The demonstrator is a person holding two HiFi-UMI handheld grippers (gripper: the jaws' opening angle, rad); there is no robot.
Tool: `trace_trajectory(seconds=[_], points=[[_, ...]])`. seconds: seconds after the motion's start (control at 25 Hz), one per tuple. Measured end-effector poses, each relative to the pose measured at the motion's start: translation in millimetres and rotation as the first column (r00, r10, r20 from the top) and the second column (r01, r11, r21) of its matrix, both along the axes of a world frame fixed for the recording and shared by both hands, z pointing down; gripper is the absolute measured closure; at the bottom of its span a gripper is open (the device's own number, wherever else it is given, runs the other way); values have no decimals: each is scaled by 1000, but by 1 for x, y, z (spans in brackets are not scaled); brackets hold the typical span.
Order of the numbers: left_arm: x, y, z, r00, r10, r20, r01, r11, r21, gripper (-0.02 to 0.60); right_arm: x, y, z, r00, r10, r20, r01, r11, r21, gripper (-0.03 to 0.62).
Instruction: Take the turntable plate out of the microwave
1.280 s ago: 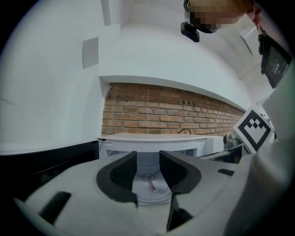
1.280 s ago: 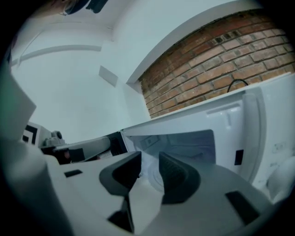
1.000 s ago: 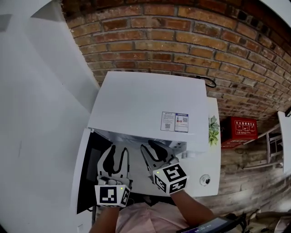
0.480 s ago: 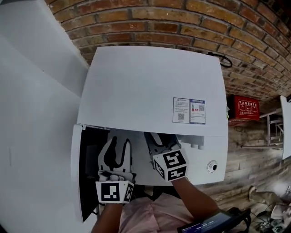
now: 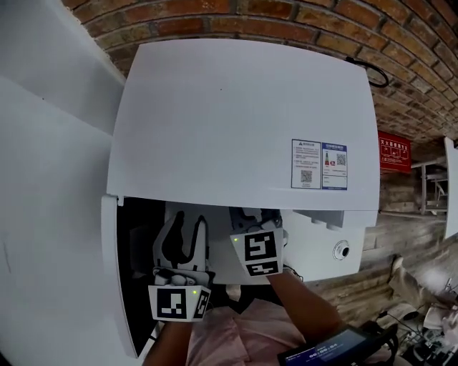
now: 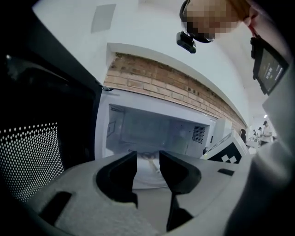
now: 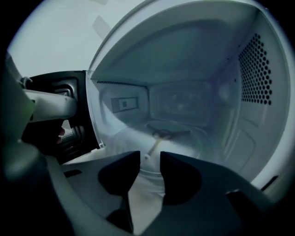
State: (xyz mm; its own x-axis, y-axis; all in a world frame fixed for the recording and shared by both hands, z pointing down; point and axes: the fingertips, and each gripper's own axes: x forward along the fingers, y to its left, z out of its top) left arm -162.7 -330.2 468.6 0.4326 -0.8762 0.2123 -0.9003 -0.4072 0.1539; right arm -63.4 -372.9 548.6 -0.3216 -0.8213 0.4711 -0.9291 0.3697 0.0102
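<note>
The white microwave [image 5: 236, 121] stands with its door [image 5: 118, 286] swung open to the left. The clear glass turntable plate [image 7: 184, 138] lies on the cavity floor, over its roller ring [image 7: 163, 133]. My right gripper [image 7: 150, 153] reaches into the cavity mouth [image 5: 255, 213]. Its jaws are opening; nothing is gripped, and the plate's near rim lies just beyond the tips. My left gripper [image 5: 184, 232] hovers in front of the opening, open and holding nothing. In the left gripper view the plate [image 6: 147, 173] shows through the gap of that gripper [image 6: 147, 153].
The door's dark perforated window [image 6: 32, 156] stands close on the left. A brick wall [image 5: 286, 21] rises behind the microwave, with a power cable [image 5: 365, 71] and a red box [image 5: 395, 152] to the right. The control knob [image 5: 342, 250] sits on the front panel.
Both grippers have sunk and moved toward the cavity. The right gripper's fingers now reach under the microwave's top edge. The head view has closed in on the microwave.
</note>
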Motion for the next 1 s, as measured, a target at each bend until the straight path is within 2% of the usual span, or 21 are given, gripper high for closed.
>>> trace_trajectory(seconds=[0.2, 0.36, 0.4, 0.44, 0.52, 0.6, 0.68, 0.72, 0.84, 1.0], points=[[0, 1, -4, 1000, 23, -15, -23, 1000, 4, 420, -3, 16, 1, 1000, 5, -6, -5, 1000, -18, 451], [2, 1, -9, 999, 46, -23, -45, 999, 14, 420, -8, 21, 1, 999, -1, 32, 1, 1000, -13, 451], [3, 2, -11, 998, 52, -24, -51, 999, 19, 420, -8, 23, -2, 999, -5, 52, 6, 1000, -11, 442], [4, 3, -14, 998, 58, -25, -58, 998, 23, 420, -6, 26, -7, 997, 0, 78, 0, 1000, -6, 407], [6, 6, -19, 997, 72, -29, -71, 997, 33, 420, 6, 36, -15, 989, 50, 140, -51, 999, 3, 401], [9, 8, -24, 996, 86, -34, -85, 996, 41, 420, 24, 48, -13, 965, 139, 224, -137, 990, -24, 401], [13, 12, -29, 994, 102, -35, -100, 994, 51, 420, 35, 59, -2, 903, 236, 358, -211, 971, -109, 401], [15, 13, -31, 993, 110, -34, -108, 992, 57, 420, 37, 62, 4, 854, 280, 439, -231, 959, -163, 401], [18, 18, -38, 991, 130, -26, -128, 989, 72, 420, 33, 59, 16, 655, 374, 656, -224, 926, -305, 396], [15, 25, -42, 991, 133, -8, -132, 989, 70, 420, 16, 45, 29, 396, 450, 800, -136, 891, -434, 390]])
